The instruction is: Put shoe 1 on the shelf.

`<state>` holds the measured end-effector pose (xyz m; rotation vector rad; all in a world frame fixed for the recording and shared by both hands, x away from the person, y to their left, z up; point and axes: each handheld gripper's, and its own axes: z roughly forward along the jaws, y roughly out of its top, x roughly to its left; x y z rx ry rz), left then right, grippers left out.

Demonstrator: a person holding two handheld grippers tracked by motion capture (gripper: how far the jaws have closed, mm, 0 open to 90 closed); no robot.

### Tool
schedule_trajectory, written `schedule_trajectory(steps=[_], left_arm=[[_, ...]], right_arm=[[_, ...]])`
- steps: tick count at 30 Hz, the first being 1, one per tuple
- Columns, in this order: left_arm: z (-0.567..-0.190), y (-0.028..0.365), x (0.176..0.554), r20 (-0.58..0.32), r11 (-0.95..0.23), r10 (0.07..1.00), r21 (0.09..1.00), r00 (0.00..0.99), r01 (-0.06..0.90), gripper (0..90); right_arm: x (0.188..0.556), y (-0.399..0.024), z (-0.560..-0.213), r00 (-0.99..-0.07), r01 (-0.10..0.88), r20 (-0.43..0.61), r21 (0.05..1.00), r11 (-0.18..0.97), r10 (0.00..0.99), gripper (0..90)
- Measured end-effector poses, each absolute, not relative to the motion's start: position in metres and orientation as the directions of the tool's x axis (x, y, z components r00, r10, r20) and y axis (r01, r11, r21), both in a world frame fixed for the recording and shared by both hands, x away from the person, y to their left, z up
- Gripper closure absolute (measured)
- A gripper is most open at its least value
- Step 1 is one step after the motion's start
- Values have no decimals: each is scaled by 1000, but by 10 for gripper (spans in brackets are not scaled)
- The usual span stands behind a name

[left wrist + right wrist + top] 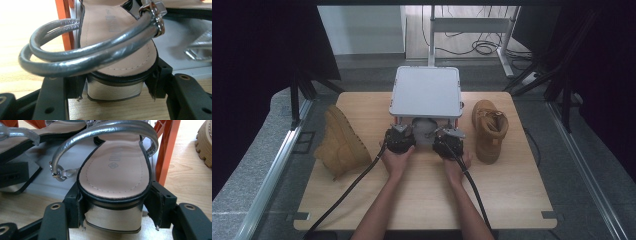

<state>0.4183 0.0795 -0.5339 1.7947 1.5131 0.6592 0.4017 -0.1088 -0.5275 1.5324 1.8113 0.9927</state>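
1. The grey rack (pixel 426 92) stands at the table's far middle; its orange legs (pixel 167 150) fence the low shelf at each side.
2. Two sandals (pixel 117 37) (pixel 117 170) take up the gap under the rack's top.
3. One boot (pixel 343 142) blocks the left side, another boot (pixel 489 130) the right.
4. The bare tabletop (pixel 422 200) on the near side is open.

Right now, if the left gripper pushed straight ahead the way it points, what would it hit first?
The left gripper already has the silver sandal's block heel between its jaws, so it would likely meet that heel first; next, probably the looped ankle strap.
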Motion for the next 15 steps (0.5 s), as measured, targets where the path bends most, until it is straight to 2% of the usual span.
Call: schedule_trajectory(steps=[15], left_arm=[[-534,79,418,-51,-83,980,772,192,630,405]], right_arm=[[422,-99,-534,-168,572,15,816,85,986,389]])
